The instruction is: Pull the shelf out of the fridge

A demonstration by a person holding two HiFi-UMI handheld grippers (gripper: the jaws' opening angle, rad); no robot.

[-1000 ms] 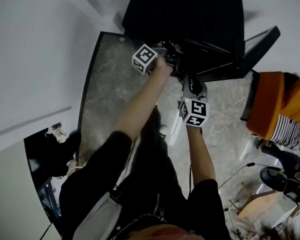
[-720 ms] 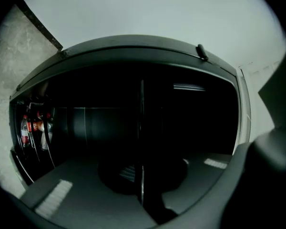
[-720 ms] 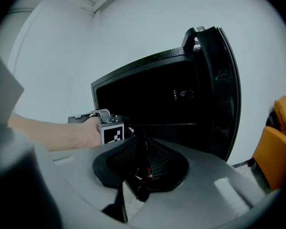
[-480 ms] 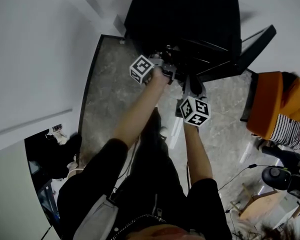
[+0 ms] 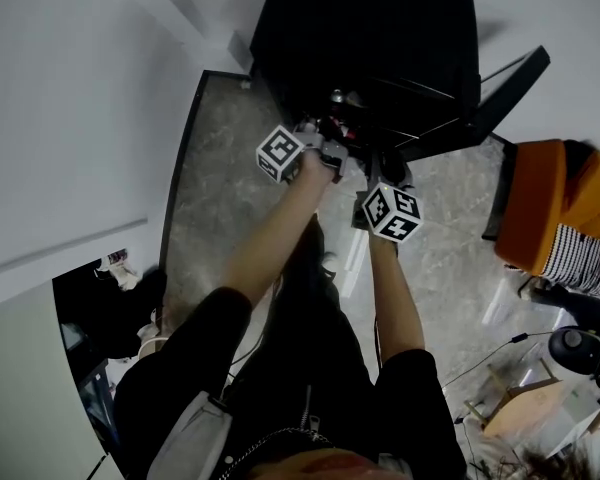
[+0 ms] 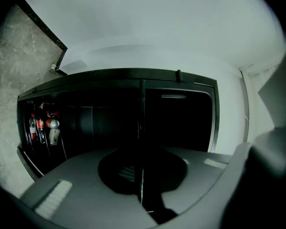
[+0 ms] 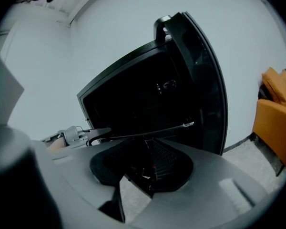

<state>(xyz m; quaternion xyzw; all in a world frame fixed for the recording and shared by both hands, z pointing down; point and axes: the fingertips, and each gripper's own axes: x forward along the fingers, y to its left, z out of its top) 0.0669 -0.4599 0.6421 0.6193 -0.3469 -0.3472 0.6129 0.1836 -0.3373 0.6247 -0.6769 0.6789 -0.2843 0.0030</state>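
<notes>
The black fridge [image 5: 380, 38] stands open with its door [image 5: 495, 88] swung out to the right. The shelf [image 7: 148, 131] is a thin dark panel seen edge-on, sticking out of the opening. My left gripper [image 5: 332, 140] is at the fridge's front. In the left gripper view [image 6: 142, 175] it is shut on the shelf's thin edge [image 6: 142, 128]. My right gripper [image 5: 385, 168] is lower right of it. Its jaws [image 7: 148, 161] are opening, with a gap between the pads and the shelf's edge lying across their tips. The left gripper [image 7: 74, 135] also shows in the right gripper view, at the shelf's left end.
Bottles [image 6: 40, 128] stand in a rack at the fridge's side. An orange chair [image 5: 555, 208] with striped cloth is at the right, with cables and gear on the marble floor [image 5: 220, 198] beyond. White walls flank the fridge. The person's legs are just below the grippers.
The left gripper has drawn back from the fridge toward the person. The right gripper has shifted only slightly, up and right.
</notes>
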